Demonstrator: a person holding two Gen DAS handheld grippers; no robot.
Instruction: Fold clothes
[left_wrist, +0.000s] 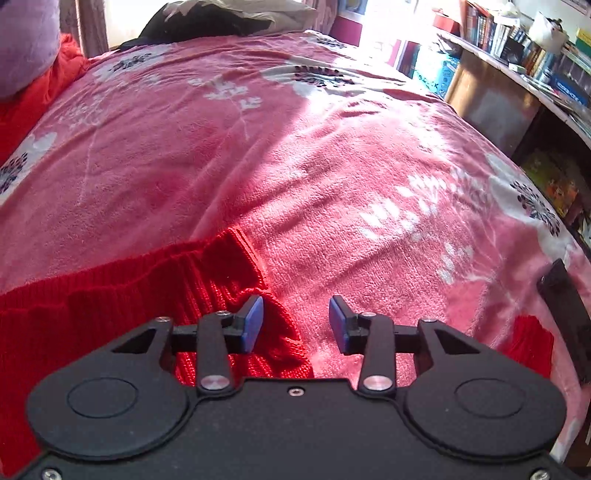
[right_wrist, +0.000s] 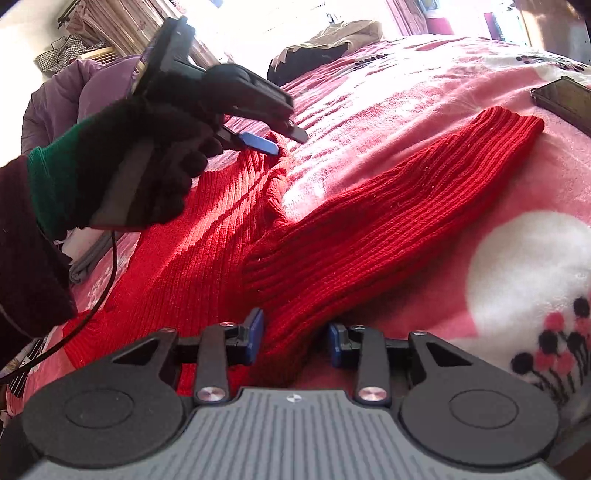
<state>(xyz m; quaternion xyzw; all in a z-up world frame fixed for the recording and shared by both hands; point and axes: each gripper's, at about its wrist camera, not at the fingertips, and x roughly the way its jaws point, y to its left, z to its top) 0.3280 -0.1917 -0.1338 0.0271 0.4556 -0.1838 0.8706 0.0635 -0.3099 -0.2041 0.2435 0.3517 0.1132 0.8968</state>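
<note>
- Red ribbed knit sweater (right_wrist: 229, 236) spread on pink floral fleece blanket (right_wrist: 424, 122), sleeve extended.
- Left gripper (left_wrist: 296, 324) held wide over sweater edge, nothing gripped.
- Right gripper (right_wrist: 296, 338) spread around sleeve base, not clamped.

Sweater (right_wrist: 369, 229) hem — hidden under right claw (right_wrist: 295, 341).

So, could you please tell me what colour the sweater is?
The sweater is bright red ribbed knit, clearest in the right wrist view.
</note>
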